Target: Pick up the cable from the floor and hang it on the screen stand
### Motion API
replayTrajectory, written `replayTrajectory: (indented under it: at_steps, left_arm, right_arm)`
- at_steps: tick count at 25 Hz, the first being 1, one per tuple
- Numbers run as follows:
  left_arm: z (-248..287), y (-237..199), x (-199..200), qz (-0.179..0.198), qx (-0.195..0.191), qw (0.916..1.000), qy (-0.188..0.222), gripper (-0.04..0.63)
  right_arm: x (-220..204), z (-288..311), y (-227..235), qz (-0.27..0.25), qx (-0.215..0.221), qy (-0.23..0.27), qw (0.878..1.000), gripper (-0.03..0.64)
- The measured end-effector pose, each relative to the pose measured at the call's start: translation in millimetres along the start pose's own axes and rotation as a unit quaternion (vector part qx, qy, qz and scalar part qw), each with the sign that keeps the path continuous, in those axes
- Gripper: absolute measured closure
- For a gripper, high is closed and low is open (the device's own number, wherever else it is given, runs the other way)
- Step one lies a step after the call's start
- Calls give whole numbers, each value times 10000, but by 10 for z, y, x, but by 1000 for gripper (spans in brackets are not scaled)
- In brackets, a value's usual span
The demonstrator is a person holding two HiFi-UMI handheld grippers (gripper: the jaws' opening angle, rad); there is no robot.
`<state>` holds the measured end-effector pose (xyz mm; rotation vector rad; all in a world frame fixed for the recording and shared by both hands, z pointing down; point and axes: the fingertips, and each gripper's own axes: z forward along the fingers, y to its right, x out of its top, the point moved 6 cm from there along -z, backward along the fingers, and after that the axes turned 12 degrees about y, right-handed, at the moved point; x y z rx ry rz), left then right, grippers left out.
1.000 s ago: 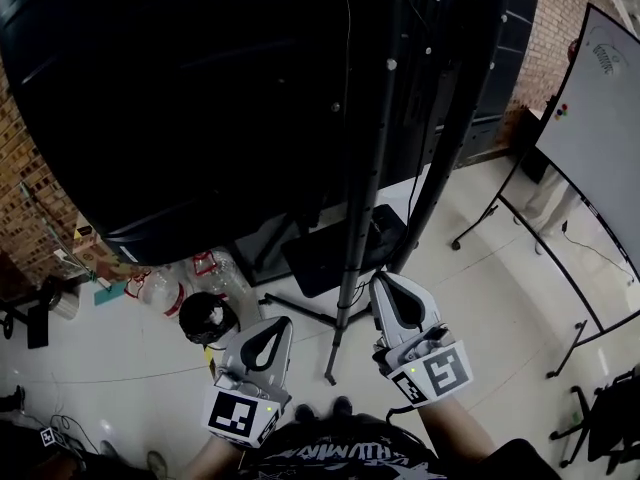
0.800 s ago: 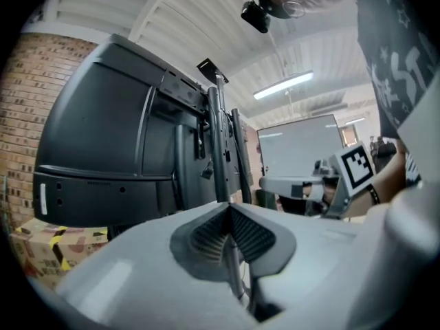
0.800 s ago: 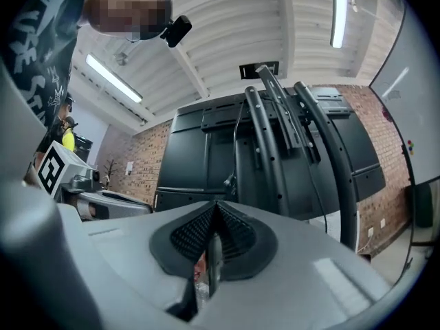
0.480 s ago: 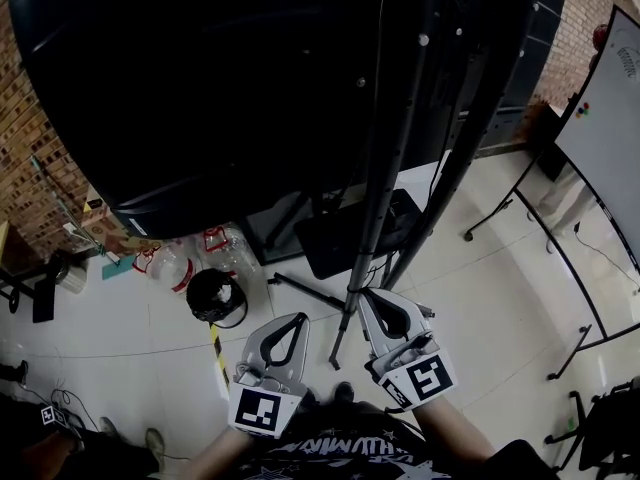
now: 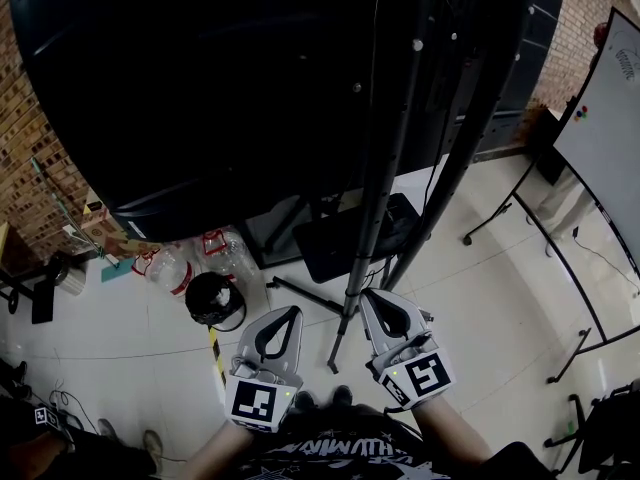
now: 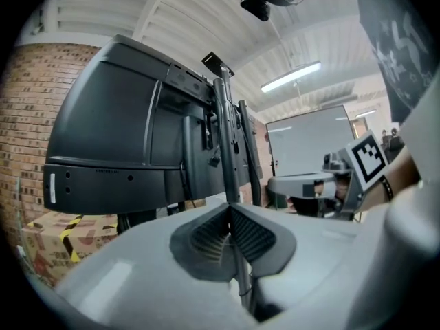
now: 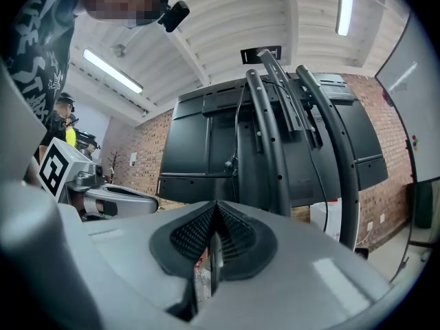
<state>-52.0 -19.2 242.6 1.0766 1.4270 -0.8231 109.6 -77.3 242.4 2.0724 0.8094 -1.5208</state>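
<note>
A big black screen [image 5: 200,98] stands on a stand of dark poles [image 5: 385,168] whose feet rest on the pale floor. On the floor to the left of the stand's foot lies a black round coil [image 5: 213,298] that looks like the cable. My left gripper [image 5: 287,313] hangs low in the head view, to the right of the coil and well above it, shut and empty. My right gripper [image 5: 371,296] is beside the pole's base, shut and empty too. In the gripper views each pair of pads meets, left gripper [image 6: 229,208] and right gripper [image 7: 215,205], both facing the stand [image 7: 271,136].
A whiteboard [image 5: 605,138] on a wheeled frame stands at the right. Plastic bottles [image 5: 175,265] lie by the coil, and yellow-black tape [image 5: 214,348] marks the floor. Cardboard boxes [image 6: 51,243] sit under the screen by a brick wall. The person's shoes [image 5: 320,400] show between the grippers.
Both grippers have come lower in the head view and closer together. The right one has moved left toward the pole's base. Both stay shut and empty.
</note>
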Motion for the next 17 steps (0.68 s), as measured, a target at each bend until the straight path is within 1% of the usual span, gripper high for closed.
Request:
replayTrajectory:
  at_steps: [6, 9, 12, 17]
  left_arm:
    - [16, -40, 0, -1, 88, 10000, 33, 591]
    - [8, -56, 25, -18, 114, 9999, -38, 591]
    - [0, -87, -18, -16, 170, 9999, -14, 591]
    - [30, -109, 16, -60, 143, 9998, -129, 591]
  right_arm:
    - [-50, 25, 3, 37, 92, -103, 9999, 609]
    - [-82, 35, -33, 52, 183, -168, 9997, 609]
    - [-109, 48, -65, 81, 268, -215, 9994, 609]
    - [-153, 91, -95, -22, 398, -270, 9988, 609]
